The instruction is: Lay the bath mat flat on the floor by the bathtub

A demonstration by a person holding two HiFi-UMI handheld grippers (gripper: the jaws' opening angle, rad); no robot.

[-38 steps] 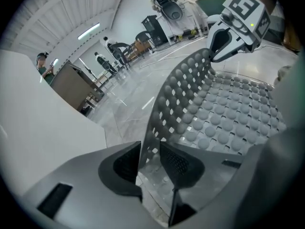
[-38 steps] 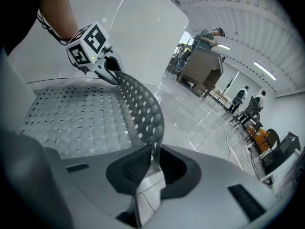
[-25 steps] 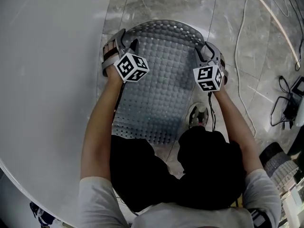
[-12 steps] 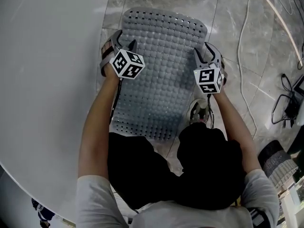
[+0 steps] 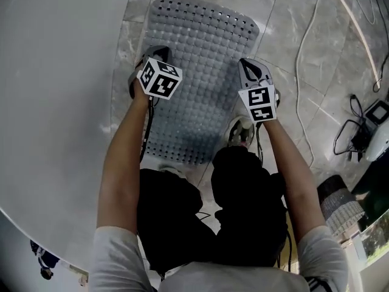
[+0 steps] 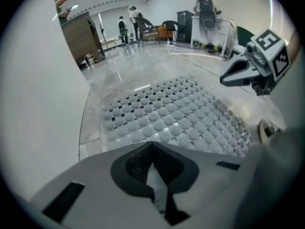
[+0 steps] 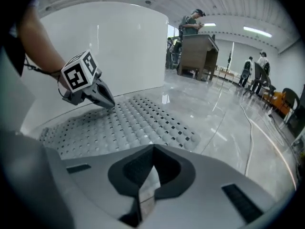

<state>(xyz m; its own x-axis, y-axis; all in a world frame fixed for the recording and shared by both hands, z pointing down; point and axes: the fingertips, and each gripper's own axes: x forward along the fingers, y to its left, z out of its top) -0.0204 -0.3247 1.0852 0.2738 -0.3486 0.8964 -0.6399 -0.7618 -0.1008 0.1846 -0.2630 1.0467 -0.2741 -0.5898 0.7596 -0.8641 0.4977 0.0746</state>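
Lying flat by bathtub (image 5: 55,90), grey studded bath mat (image 5: 200,47), left gripper (image 6: 152,147) and right gripper (image 7: 152,149) just closed, empty

Bath mat (image 5: 203,47) on floor (image 5: 340,59) beside, perhaps touching, bathtub (image 5: 61,90)

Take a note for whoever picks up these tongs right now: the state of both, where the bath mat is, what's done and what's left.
Left tongs: shut, nothing between the jaws, at the bath mat's left edge.
Right tongs: shut, empty, at its right edge.
Bath mat: spread out on the floor, right alongside the bathtub.
Done: the mat appears to lie flat by the tub.
Left: probably just draw both tongs away. Check the near end, which the person's legs partly hide.
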